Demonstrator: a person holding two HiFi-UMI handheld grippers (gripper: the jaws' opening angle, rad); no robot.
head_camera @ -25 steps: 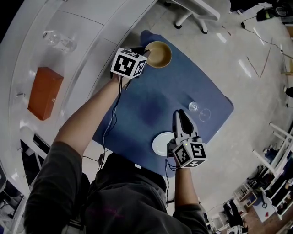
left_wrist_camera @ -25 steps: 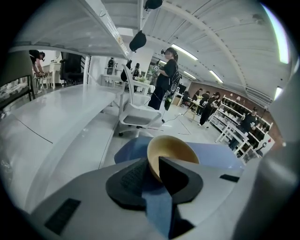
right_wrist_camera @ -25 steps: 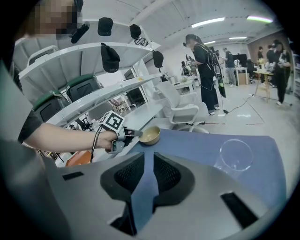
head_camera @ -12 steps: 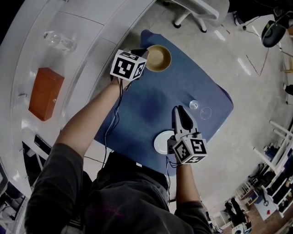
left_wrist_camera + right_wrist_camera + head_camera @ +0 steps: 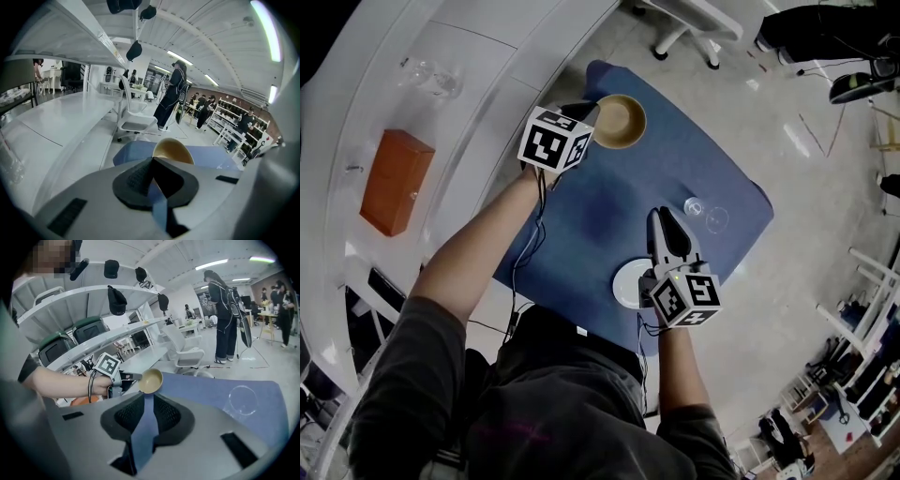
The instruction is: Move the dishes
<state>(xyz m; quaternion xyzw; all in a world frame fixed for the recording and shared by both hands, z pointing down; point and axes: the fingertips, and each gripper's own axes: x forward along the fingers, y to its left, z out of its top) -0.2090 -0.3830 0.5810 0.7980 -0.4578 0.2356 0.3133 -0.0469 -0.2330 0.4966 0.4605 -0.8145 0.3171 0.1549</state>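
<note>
A tan bowl (image 5: pixel 620 121) is at the far corner of the blue mat (image 5: pixel 675 159). My left gripper (image 5: pixel 589 112) is shut on its near rim, and the bowl (image 5: pixel 173 150) stands tilted just past the left gripper (image 5: pixel 152 161). From the right gripper view the bowl (image 5: pixel 151 380) hangs tipped above the mat in the left gripper (image 5: pixel 129 377). My right gripper (image 5: pixel 662 220) hovers over the mat's near side, narrowly open with only blue cloth showing in the right gripper (image 5: pixel 146 401). A white plate (image 5: pixel 627 285) lies just behind and left of it.
A clear glass (image 5: pixel 695 206) rests on the mat to the right of the right gripper, also the glass (image 5: pixel 242 401). On the white counter at left are an orange box (image 5: pixel 391 180) and clear glassware (image 5: pixel 431 77). An office chair (image 5: pixel 694 23) stands beyond the mat.
The left gripper has closed on the bowl's rim and risen a little with it. The right gripper has stayed where it was.
</note>
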